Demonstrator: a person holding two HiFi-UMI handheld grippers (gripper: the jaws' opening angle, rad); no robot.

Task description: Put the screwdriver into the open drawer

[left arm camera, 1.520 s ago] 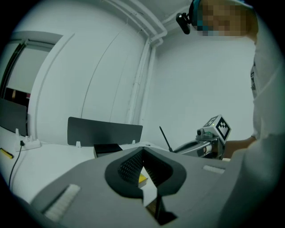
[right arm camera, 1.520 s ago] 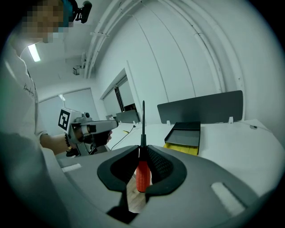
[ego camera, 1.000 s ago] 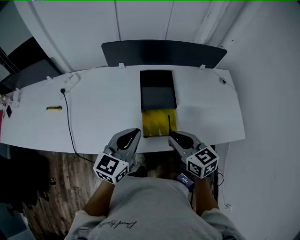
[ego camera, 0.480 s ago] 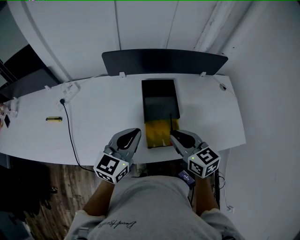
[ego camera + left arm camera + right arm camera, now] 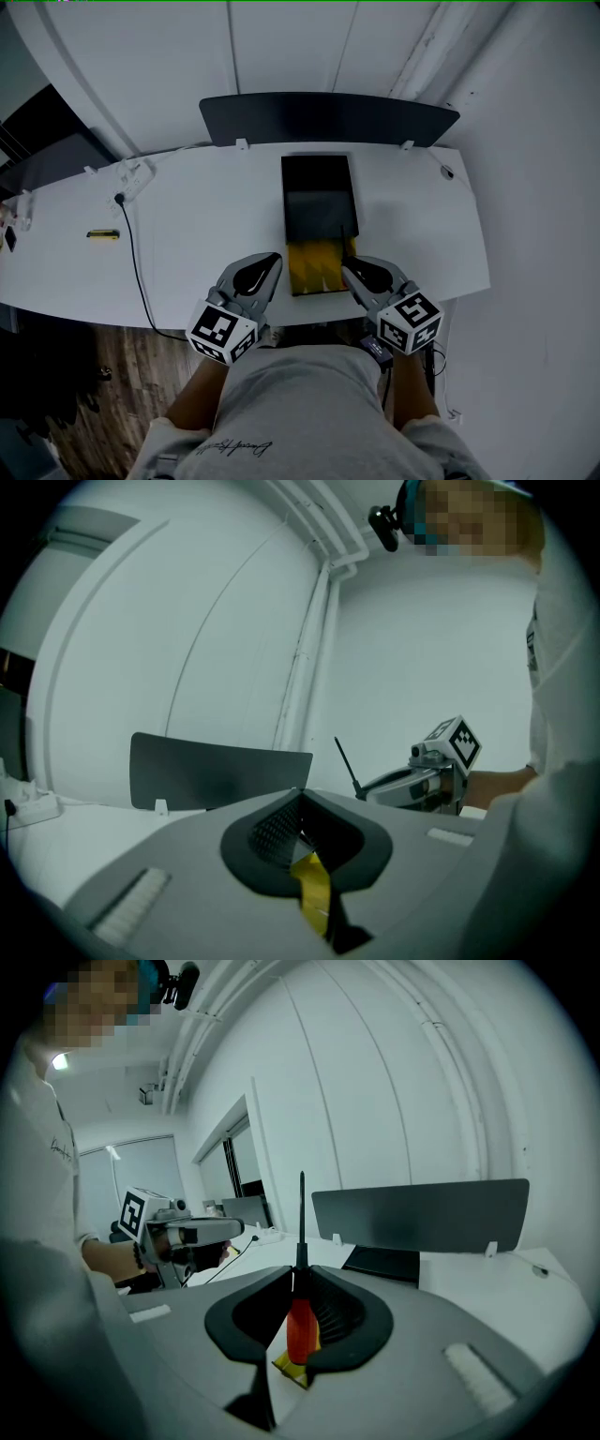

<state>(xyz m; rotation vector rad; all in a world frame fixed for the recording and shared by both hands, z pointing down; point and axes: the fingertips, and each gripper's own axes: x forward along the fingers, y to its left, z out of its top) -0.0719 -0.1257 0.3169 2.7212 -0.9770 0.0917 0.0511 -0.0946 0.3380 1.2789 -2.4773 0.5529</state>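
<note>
A black drawer box [image 5: 319, 192] stands on the white desk [image 5: 197, 234], and its yellow open drawer [image 5: 317, 267] juts toward me at the front edge. My right gripper [image 5: 348, 266] is shut on the screwdriver, just right of the drawer's front corner. In the right gripper view the red handle [image 5: 300, 1326] sits between the jaws and the black shaft [image 5: 301, 1218] points up. The shaft [image 5: 343, 240] lies along the drawer's right rim. My left gripper [image 5: 273, 259] hovers shut and empty at the drawer's left side. The yellow drawer [image 5: 314, 892] shows below its jaws.
A dark screen panel [image 5: 328, 117] lines the desk's far edge. A power strip [image 5: 131, 176] with a black cable [image 5: 138, 258] lies at the left, near a small yellow tool [image 5: 101, 234]. Wooden floor [image 5: 103, 366] shows below the desk's front edge.
The right gripper has carried the screwdriver a little forward, from over the drawer front to its right rim. The left gripper has barely moved. The head view has shifted slightly.
</note>
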